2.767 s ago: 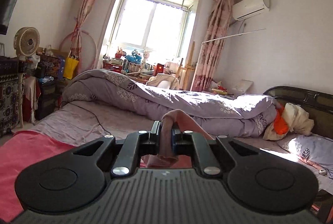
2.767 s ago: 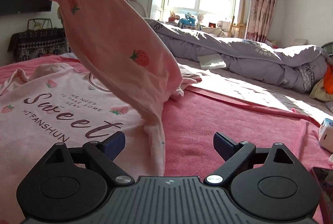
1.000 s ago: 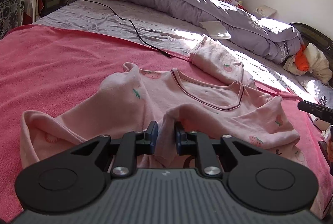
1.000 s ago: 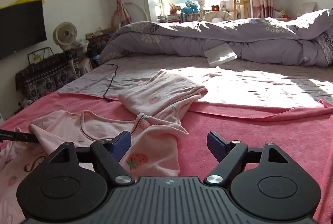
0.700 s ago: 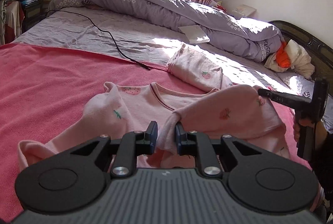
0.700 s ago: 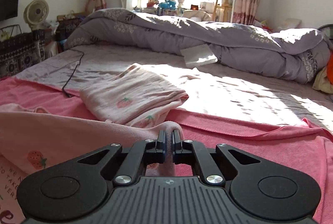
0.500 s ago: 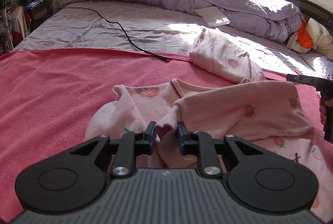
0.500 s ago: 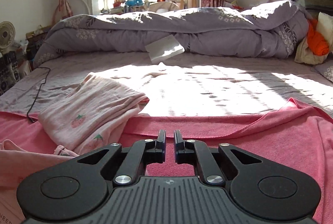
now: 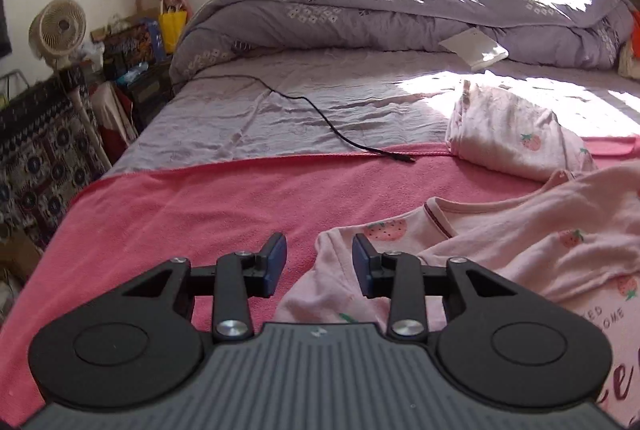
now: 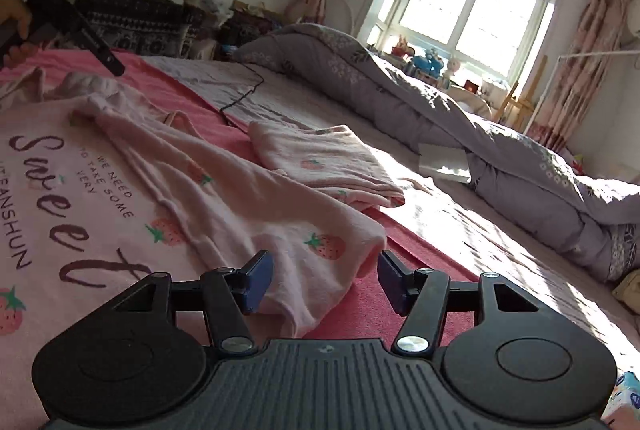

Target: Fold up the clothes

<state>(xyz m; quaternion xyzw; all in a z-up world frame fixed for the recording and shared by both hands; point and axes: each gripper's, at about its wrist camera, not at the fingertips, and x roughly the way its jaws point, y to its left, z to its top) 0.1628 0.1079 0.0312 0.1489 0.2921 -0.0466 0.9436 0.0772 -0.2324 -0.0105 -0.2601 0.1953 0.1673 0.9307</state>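
Between the left tongs (image 9: 319, 264), whose jaws have just been opening and now stand apart, lies only the shoulder edge of the pink top (image 9: 520, 250); the cloth runs under the gap without being pinched. The right tongs (image 10: 325, 280) have likewise just been opening and stand wide apart, with the end of the folded-over sleeve (image 10: 320, 242) spread loose between and below the blades, touched by neither. From this the step in hand reads as the release after laying one sleeve across the chest of the garment: the top rests face up on the pink blanket (image 9: 200, 206) that covers the near part of the bed, its printed lettering showing, one sleeve drawn over the front. An already folded pink piece (image 10: 320, 158) sits just beyond it, at the blanket's far edge. A black cable (image 9: 328, 122) trails across the grey sheet, well apart from the work. The next move likely calls for both tongs to back clear without dragging the fabric, then to take hold of the other sleeve or the hem and carry it over, keeping the folded sleeve flat. Both tongs point forward and slanting down toward the bed; the right view sits tilted, suggesting a rolled wrist, and at its upper left the person's hand (image 10: 14, 26) holds the left tool above the blanket's edge.
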